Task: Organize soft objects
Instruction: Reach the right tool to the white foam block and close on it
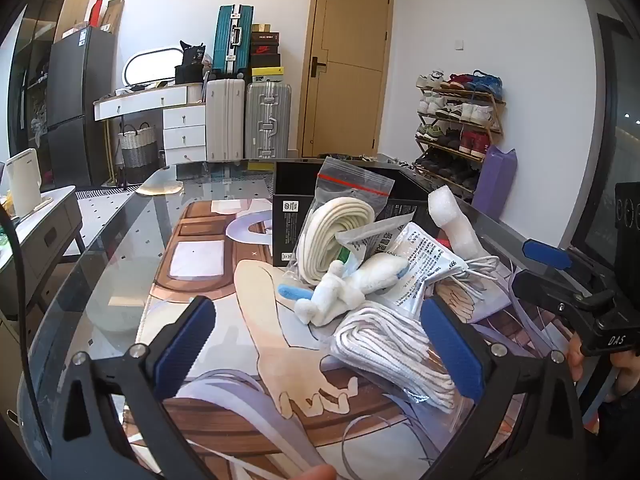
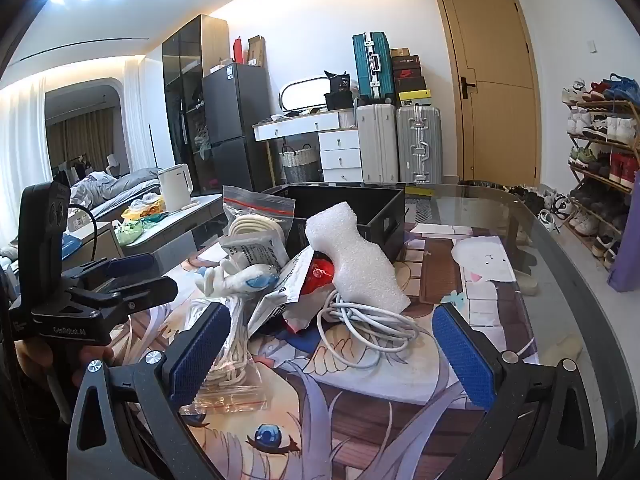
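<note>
Both tongs spread wide, nothing pinched: left tongs (image 1: 320,344) low center of left view, right tongs (image 2: 336,354) low center of right view. Soft pile mid-frame on worktop (image 1: 120,240): plush toy (image 1: 340,288), bagged white cord (image 1: 396,356) btwn left pads, foam piece (image 2: 352,258), loose cable (image 2: 368,324), all w/ black box (image 2: 360,204) behind.
</note>
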`<action>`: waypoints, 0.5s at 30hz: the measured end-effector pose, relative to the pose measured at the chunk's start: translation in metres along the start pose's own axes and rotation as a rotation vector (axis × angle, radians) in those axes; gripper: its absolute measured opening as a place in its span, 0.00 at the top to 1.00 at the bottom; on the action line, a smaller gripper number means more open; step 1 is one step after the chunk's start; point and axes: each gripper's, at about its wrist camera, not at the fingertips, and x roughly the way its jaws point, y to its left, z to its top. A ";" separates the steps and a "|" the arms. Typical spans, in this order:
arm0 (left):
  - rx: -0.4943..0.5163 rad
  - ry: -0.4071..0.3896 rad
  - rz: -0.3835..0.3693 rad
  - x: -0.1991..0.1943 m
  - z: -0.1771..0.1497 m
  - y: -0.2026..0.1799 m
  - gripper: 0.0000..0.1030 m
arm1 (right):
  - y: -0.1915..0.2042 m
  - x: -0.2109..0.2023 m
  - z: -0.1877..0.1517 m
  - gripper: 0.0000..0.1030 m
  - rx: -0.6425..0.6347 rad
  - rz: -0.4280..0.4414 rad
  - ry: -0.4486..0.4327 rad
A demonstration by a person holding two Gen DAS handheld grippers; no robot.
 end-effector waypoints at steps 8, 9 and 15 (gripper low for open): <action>0.001 0.003 -0.003 0.002 0.000 0.001 0.00 | 0.005 -0.001 0.000 0.00 0.019 -0.001 0.004; 0.001 0.004 -0.002 0.002 0.000 0.000 0.00 | -0.004 0.000 0.000 0.01 0.022 -0.003 0.004; 0.004 0.006 -0.001 0.002 -0.001 -0.001 0.00 | -0.005 0.005 0.001 0.01 0.029 -0.005 0.007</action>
